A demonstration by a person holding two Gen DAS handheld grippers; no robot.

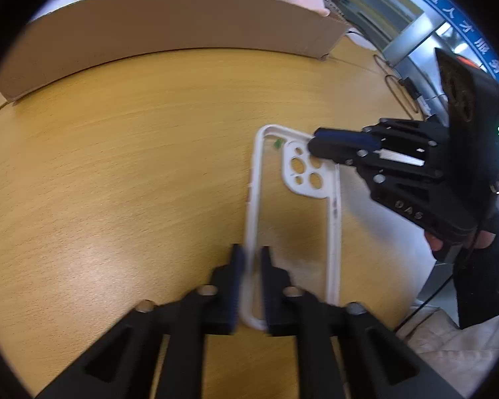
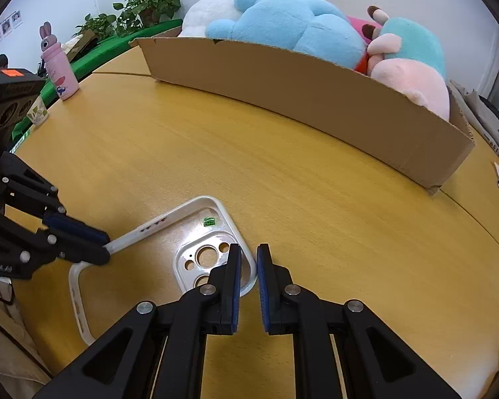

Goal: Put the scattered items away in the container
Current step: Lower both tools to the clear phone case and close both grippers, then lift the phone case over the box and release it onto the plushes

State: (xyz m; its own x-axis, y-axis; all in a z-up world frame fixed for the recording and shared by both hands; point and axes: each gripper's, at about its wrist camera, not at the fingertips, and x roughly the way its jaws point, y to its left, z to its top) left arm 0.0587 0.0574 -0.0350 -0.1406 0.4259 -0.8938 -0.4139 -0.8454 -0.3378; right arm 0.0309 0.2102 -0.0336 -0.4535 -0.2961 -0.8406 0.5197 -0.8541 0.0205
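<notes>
A white-rimmed clear phone case (image 1: 302, 184) lies flat on the wooden table (image 1: 116, 166). In the left wrist view my left gripper (image 1: 252, 252) is shut on the case's long side rim near its lower corner. My right gripper (image 1: 312, 143) comes in from the right and pinches the top corner beside the camera cutout. The right wrist view shows the same case (image 2: 186, 252), with my right gripper (image 2: 249, 249) shut on its corner rim. There my left gripper (image 2: 104, 246) clamps the rim at the left. A long cardboard box (image 2: 299, 99) stands across the far side of the table.
Plush toys (image 2: 282, 23) fill the box (image 1: 169, 23). A pink bunny bottle (image 2: 58, 66) and a small cup (image 2: 38, 111) stand at the far left table edge. Cables (image 1: 402, 89) lie at the right. A hand in a dark sleeve (image 1: 482, 282) holds the right gripper.
</notes>
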